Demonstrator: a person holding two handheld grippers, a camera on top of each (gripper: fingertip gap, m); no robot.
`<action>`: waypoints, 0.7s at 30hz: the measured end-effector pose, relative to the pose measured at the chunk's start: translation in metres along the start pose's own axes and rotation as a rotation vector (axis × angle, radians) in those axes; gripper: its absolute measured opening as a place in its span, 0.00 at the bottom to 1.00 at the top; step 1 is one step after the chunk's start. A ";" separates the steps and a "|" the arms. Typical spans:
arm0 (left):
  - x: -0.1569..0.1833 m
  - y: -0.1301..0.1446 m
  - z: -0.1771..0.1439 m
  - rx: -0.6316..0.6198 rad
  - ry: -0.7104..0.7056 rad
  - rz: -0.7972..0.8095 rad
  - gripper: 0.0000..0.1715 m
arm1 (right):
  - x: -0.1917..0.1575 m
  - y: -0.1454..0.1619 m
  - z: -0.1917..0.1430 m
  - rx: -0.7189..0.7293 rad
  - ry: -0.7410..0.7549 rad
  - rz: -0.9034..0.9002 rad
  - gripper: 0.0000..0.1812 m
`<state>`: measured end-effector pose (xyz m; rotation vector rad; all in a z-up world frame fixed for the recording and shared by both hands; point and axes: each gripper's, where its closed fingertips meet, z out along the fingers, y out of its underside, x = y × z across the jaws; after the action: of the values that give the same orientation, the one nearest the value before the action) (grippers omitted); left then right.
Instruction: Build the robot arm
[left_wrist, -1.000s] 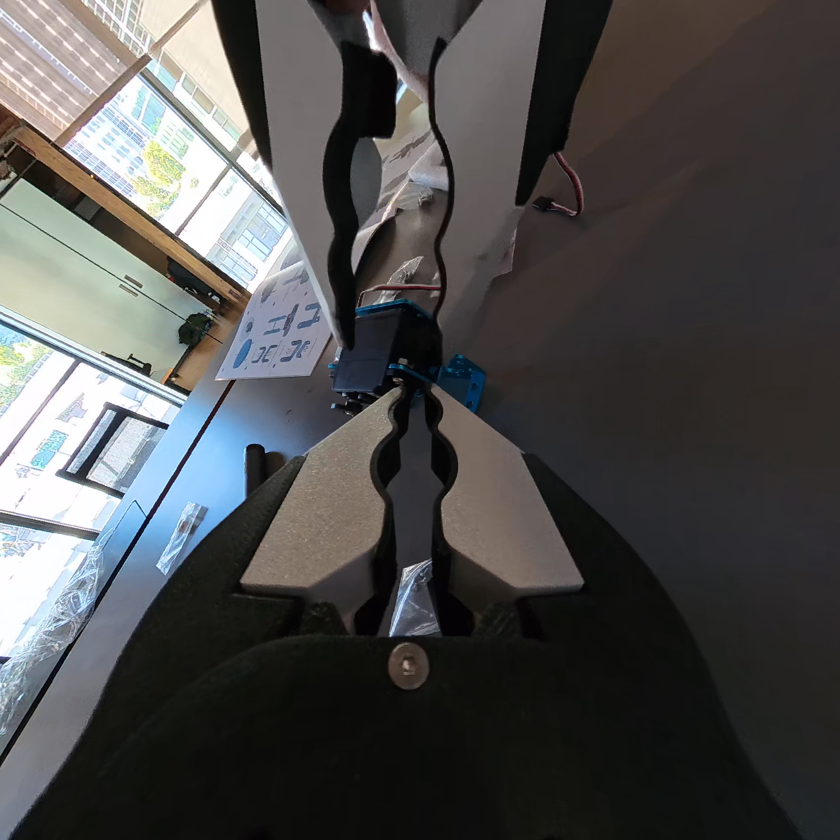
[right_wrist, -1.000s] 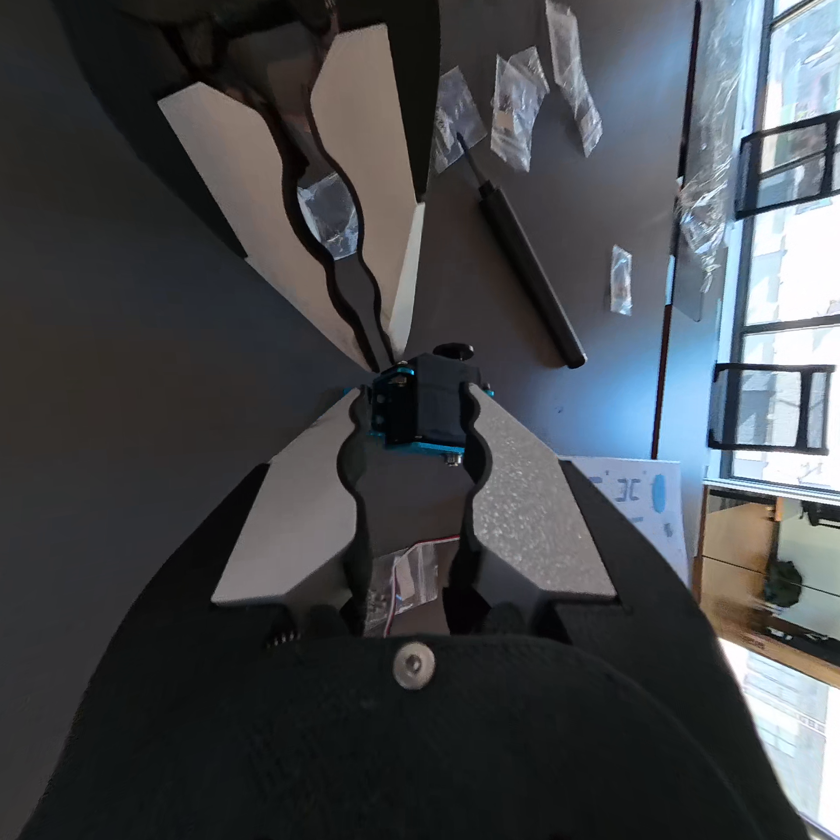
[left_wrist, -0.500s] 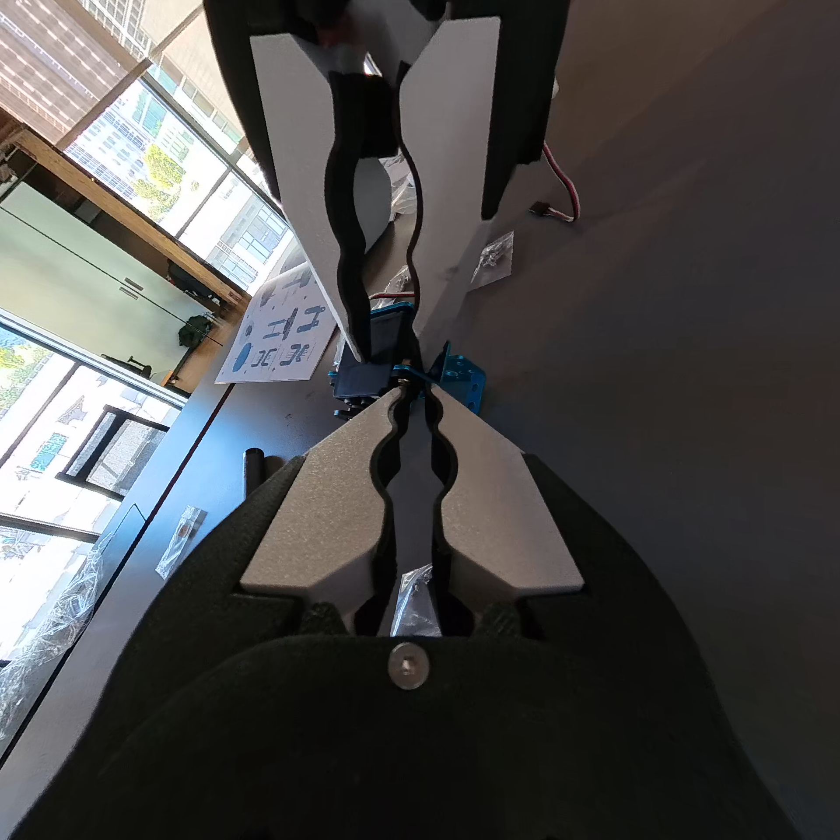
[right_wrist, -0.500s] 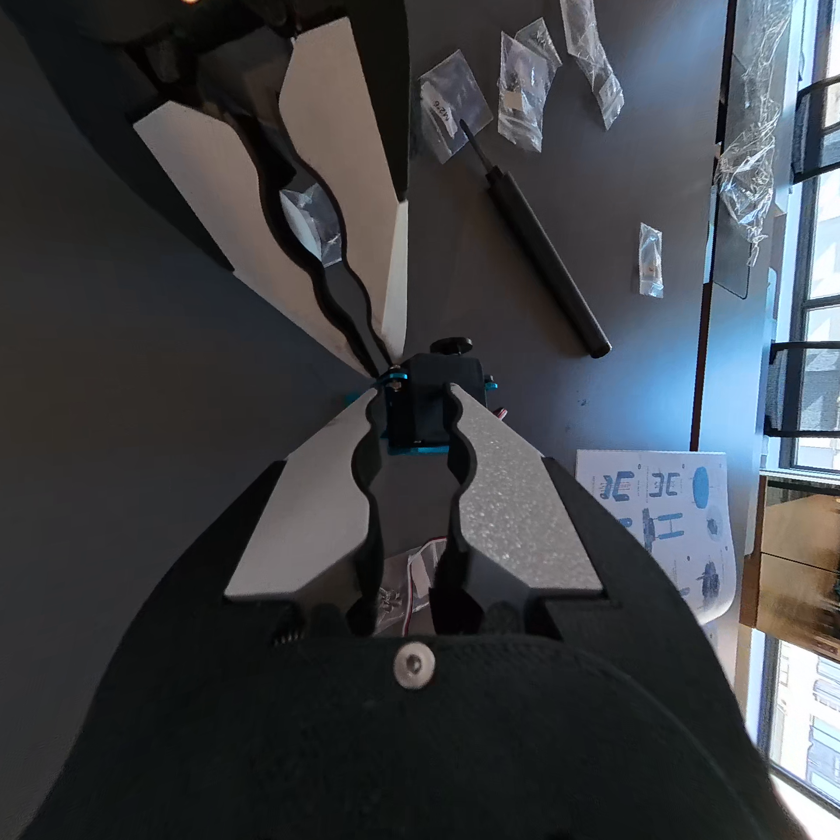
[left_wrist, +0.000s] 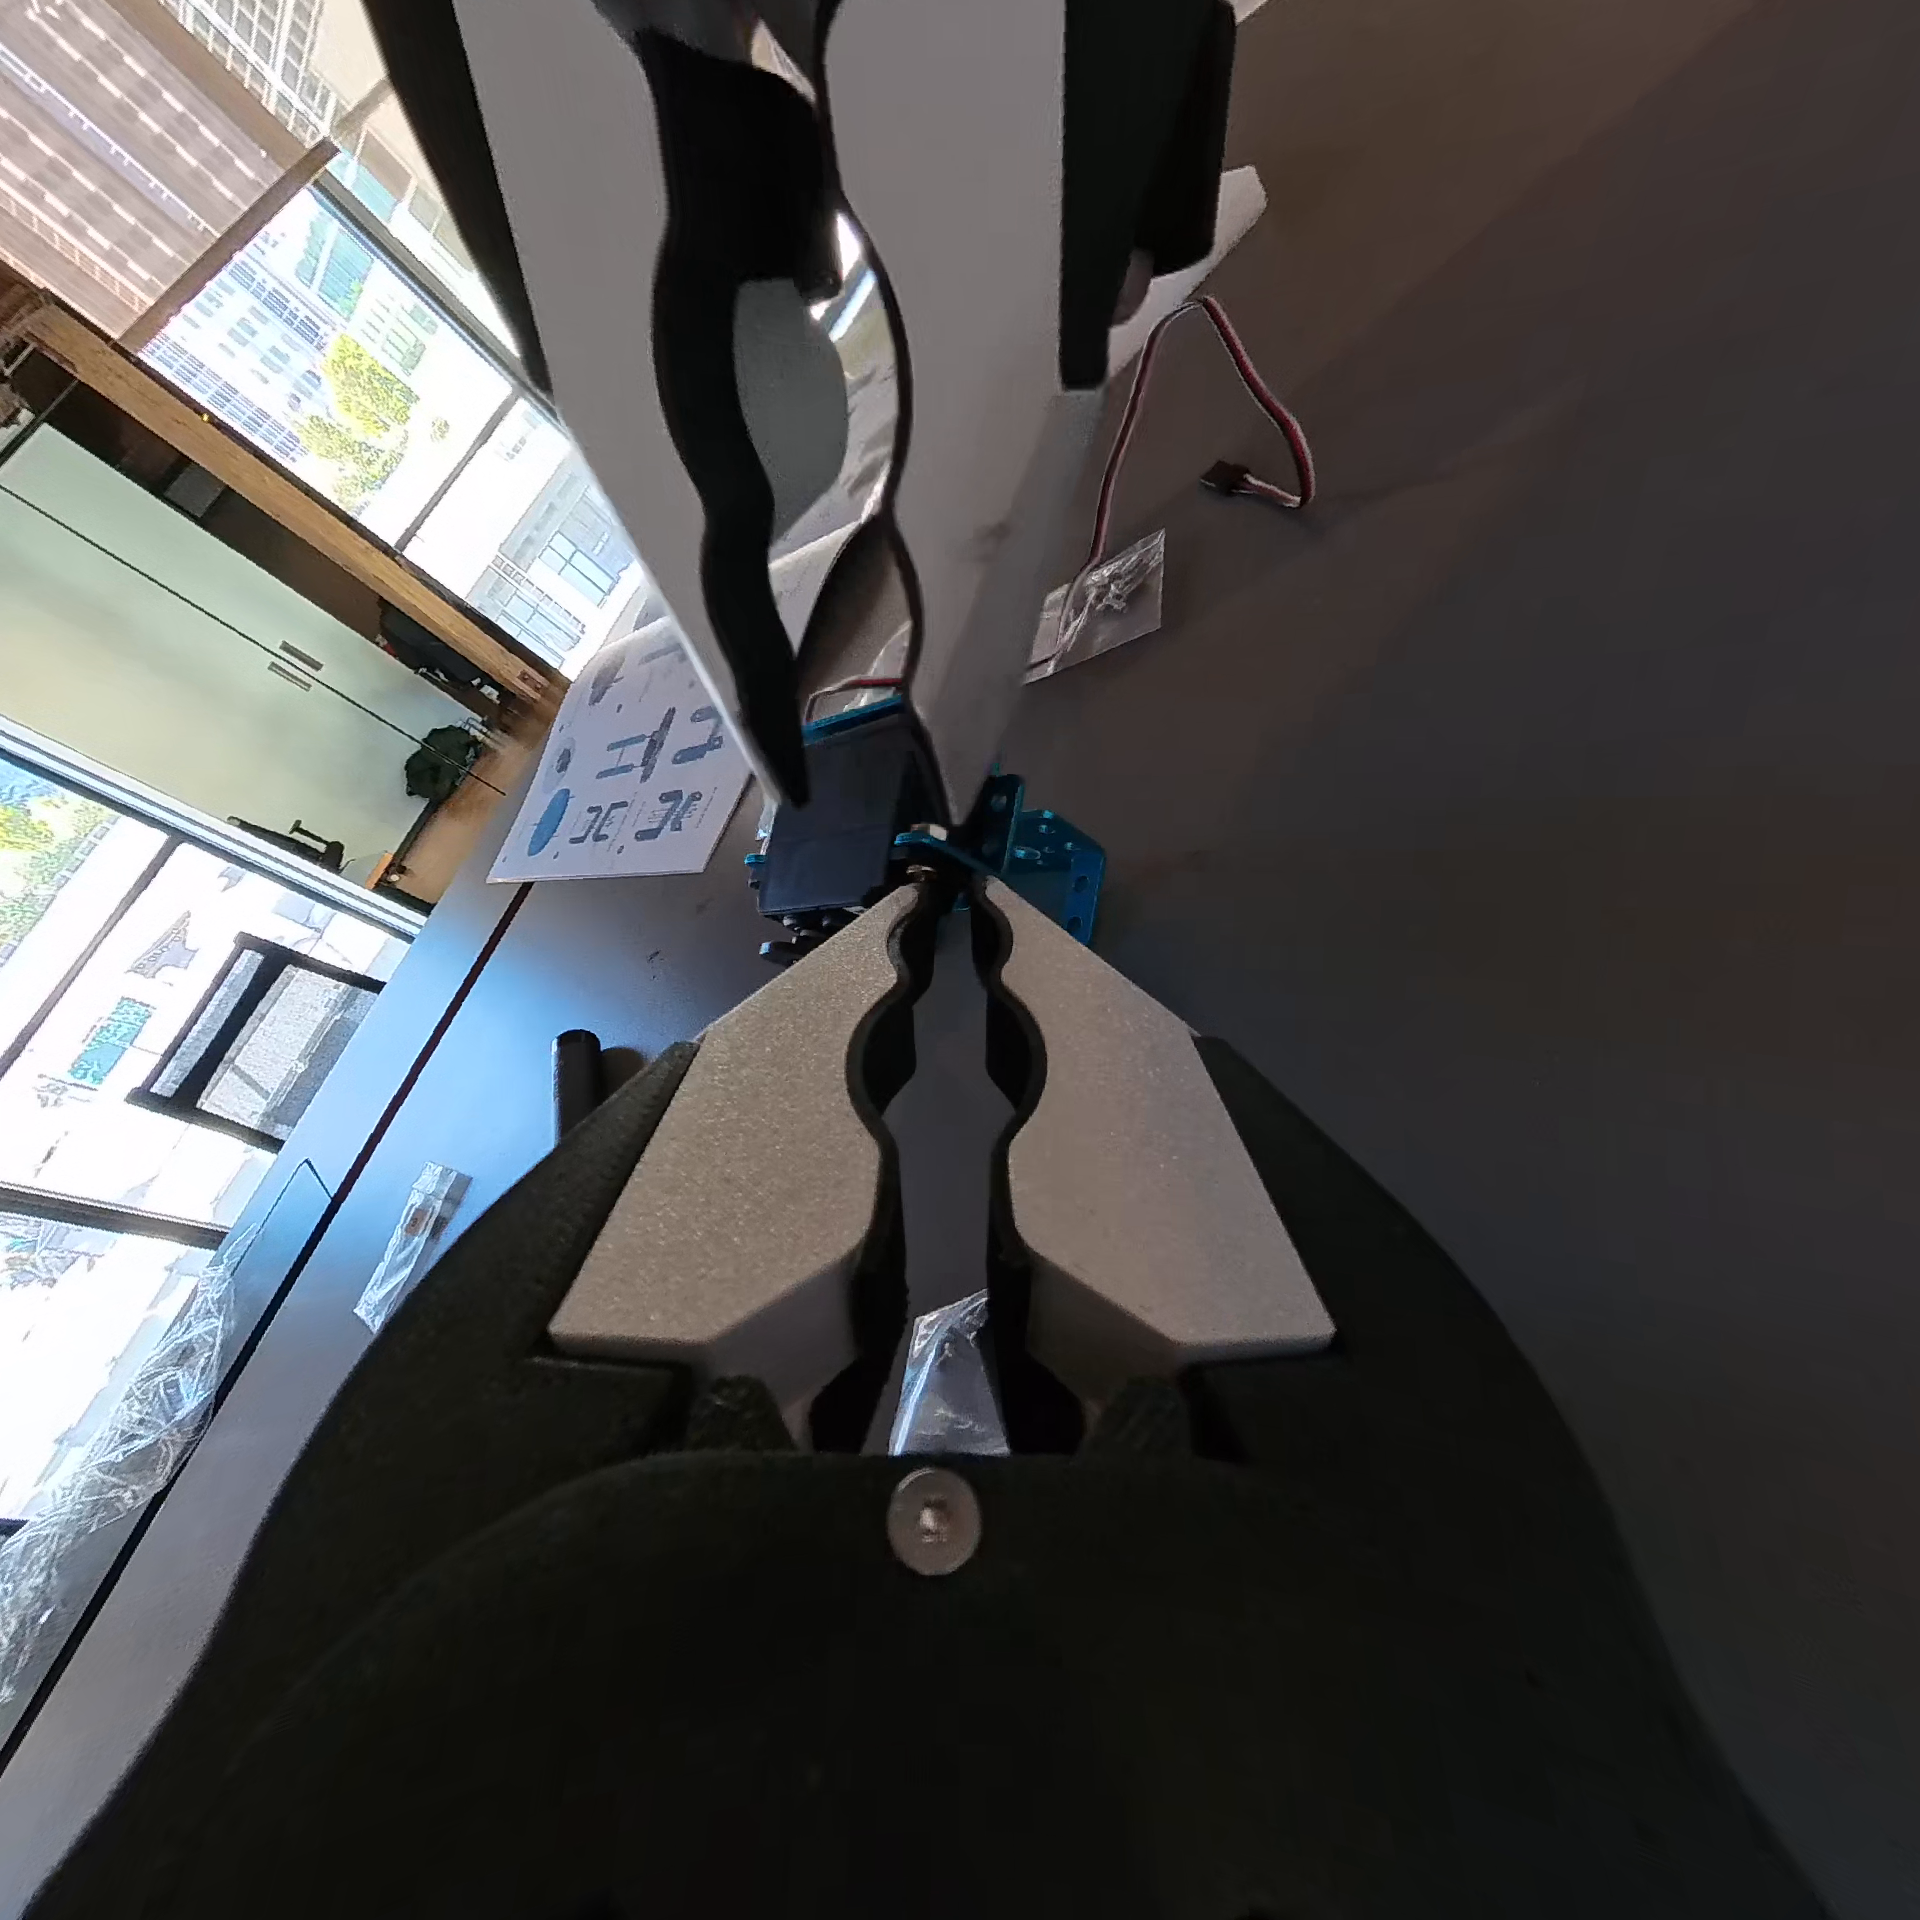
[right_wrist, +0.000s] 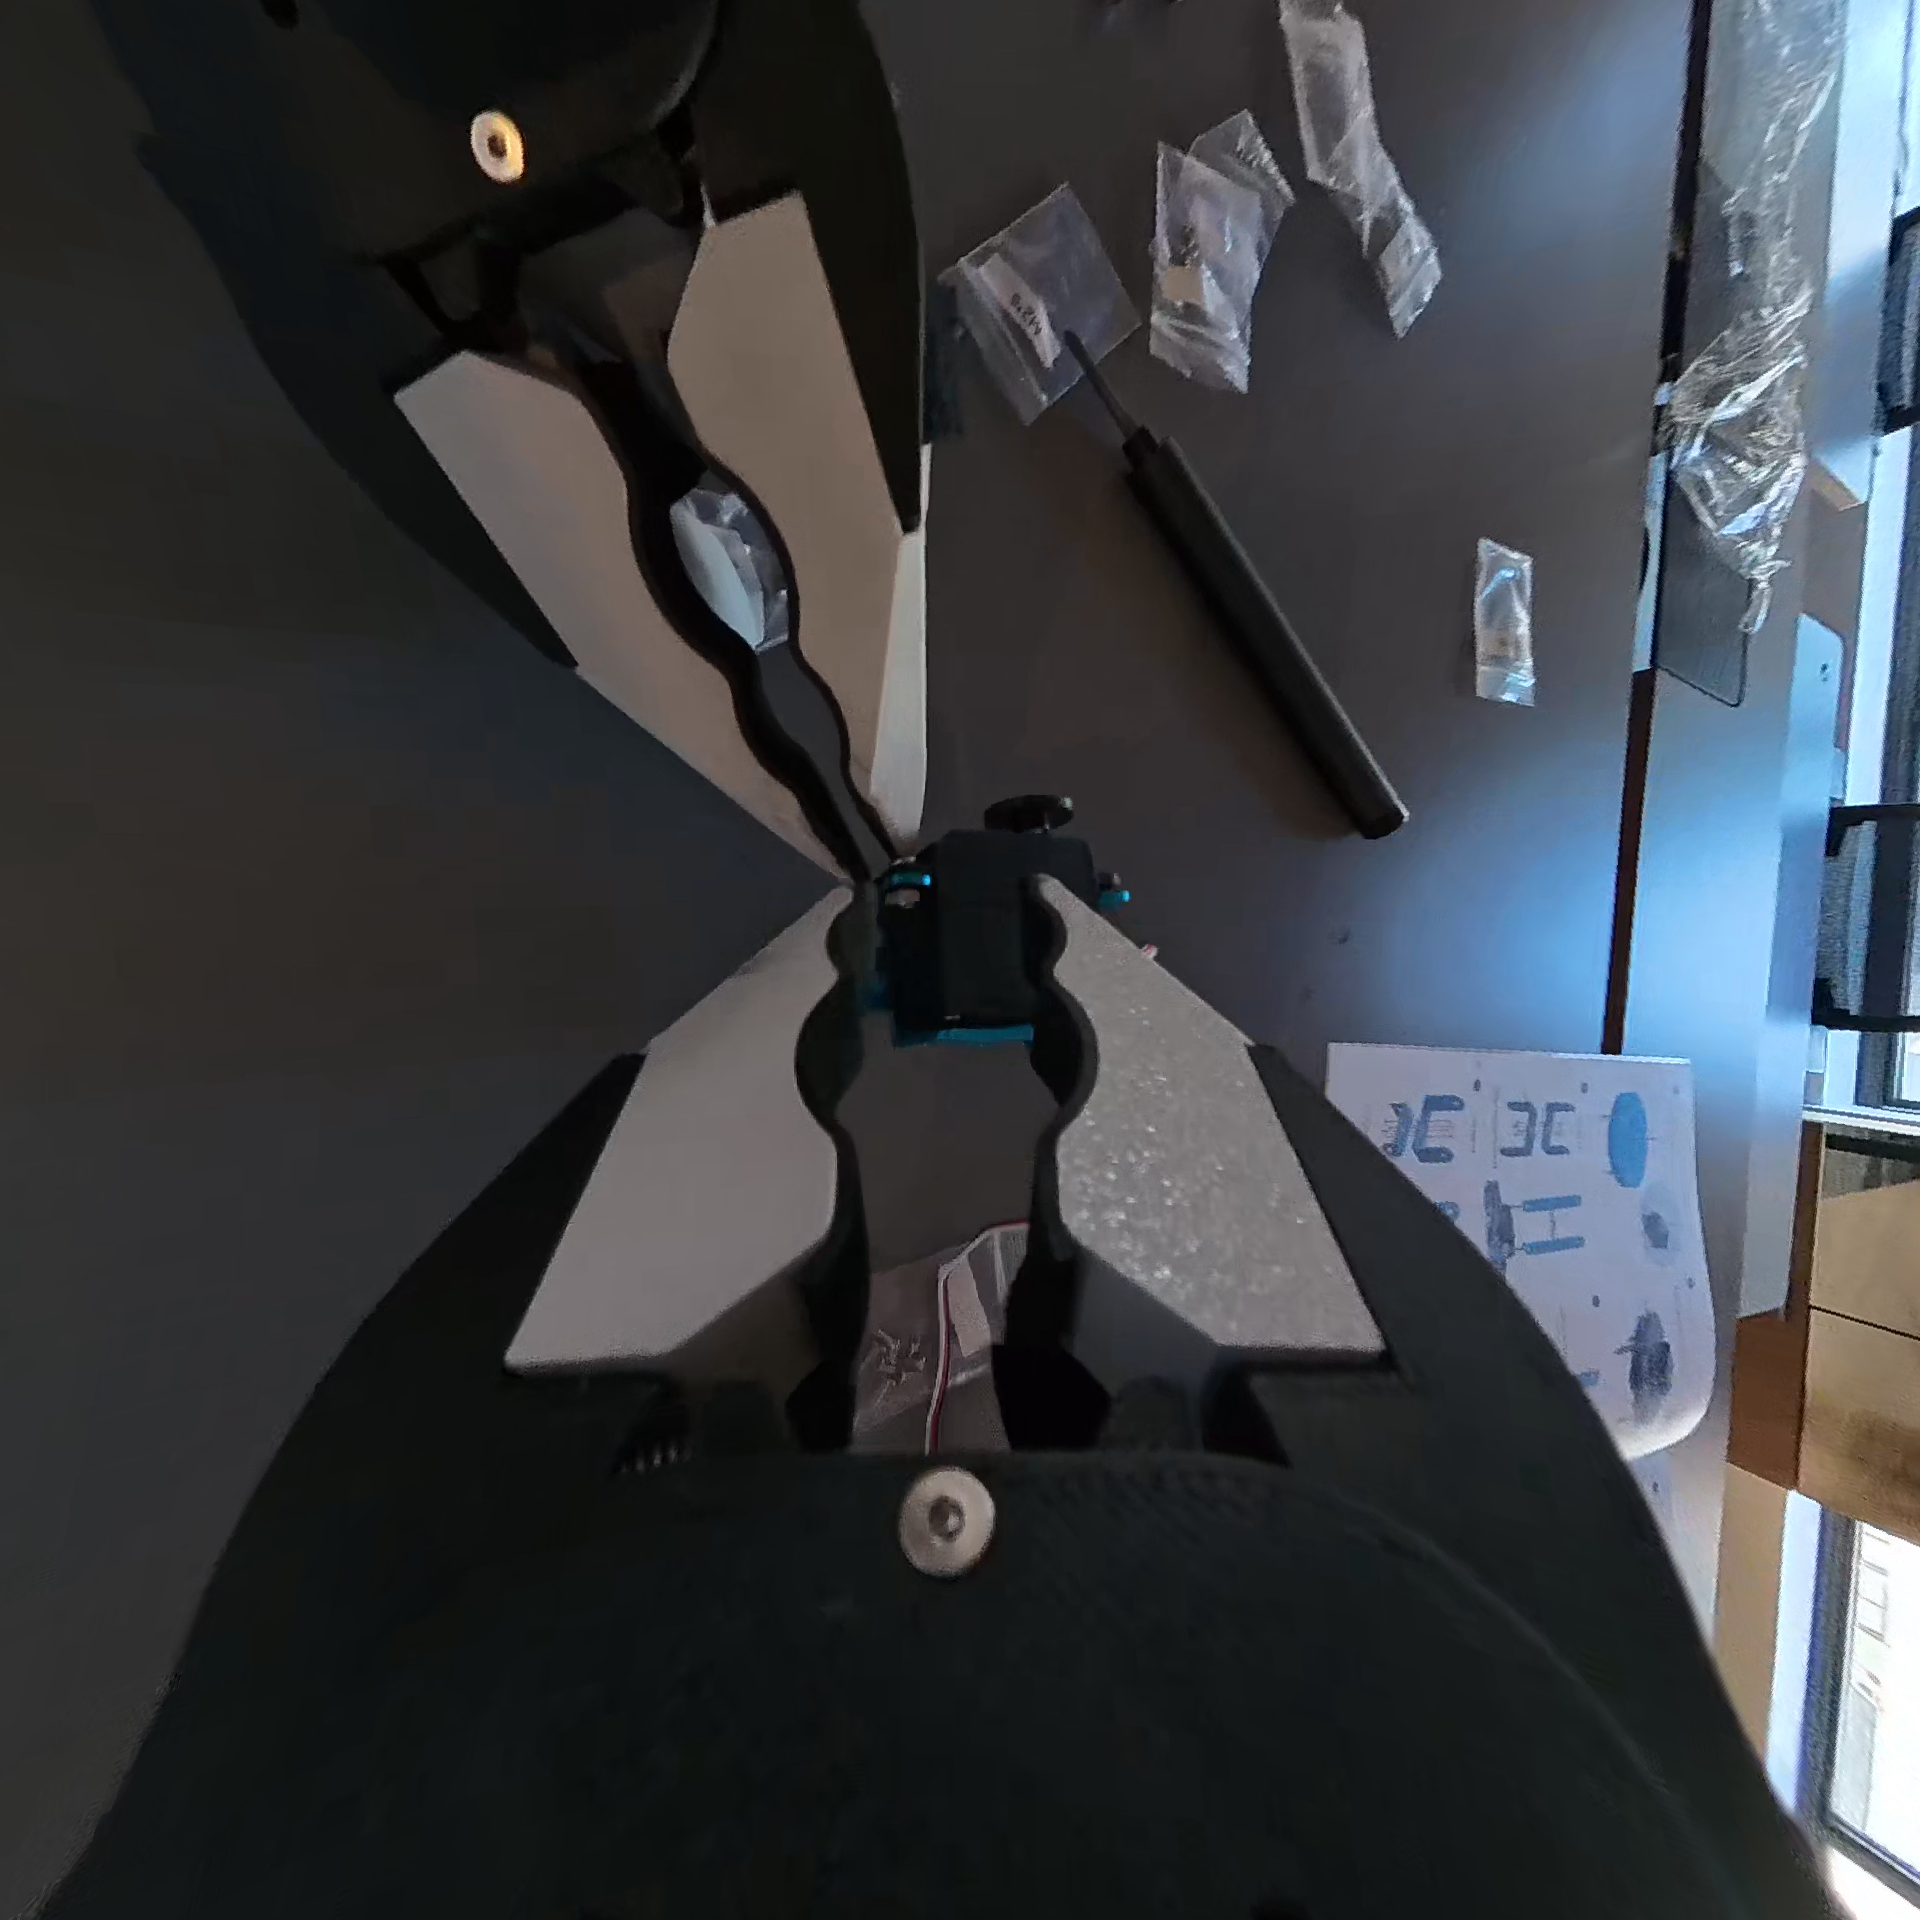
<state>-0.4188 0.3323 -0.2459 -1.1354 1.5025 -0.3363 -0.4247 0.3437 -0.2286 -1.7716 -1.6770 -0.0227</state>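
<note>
Left wrist view: left gripper (left_wrist: 943, 902) clenched on the blue metal bracket (left_wrist: 1023, 847) of a boxy black servo (left_wrist: 840, 831) above the dark bench (left_wrist: 1558, 935). Right wrist view: right gripper (right_wrist: 948, 906) grasping the servo's (right_wrist: 971, 951) smooth black body; a black rod-shaped screwdriver (right_wrist: 1262, 623) lies near.

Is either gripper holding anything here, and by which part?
Right gripper clamps the black servo by its body sides; left gripper pinches the blue bracket at its screwed edge.
</note>
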 end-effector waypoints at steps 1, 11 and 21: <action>0.000 0.000 0.000 0.000 0.000 0.000 0.03 | -0.001 0.003 0.002 -0.015 -0.008 -0.004 0.16; 0.001 -0.001 0.001 0.004 0.002 0.006 0.03 | -0.004 0.007 0.007 -0.045 -0.010 -0.014 0.10; 0.002 -0.001 0.001 -0.001 0.001 0.010 0.03 | -0.006 0.005 0.006 -0.040 -0.049 0.023 0.07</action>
<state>-0.4174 0.3305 -0.2470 -1.1282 1.5089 -0.3302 -0.4237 0.3417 -0.2380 -1.8344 -1.7018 -0.0028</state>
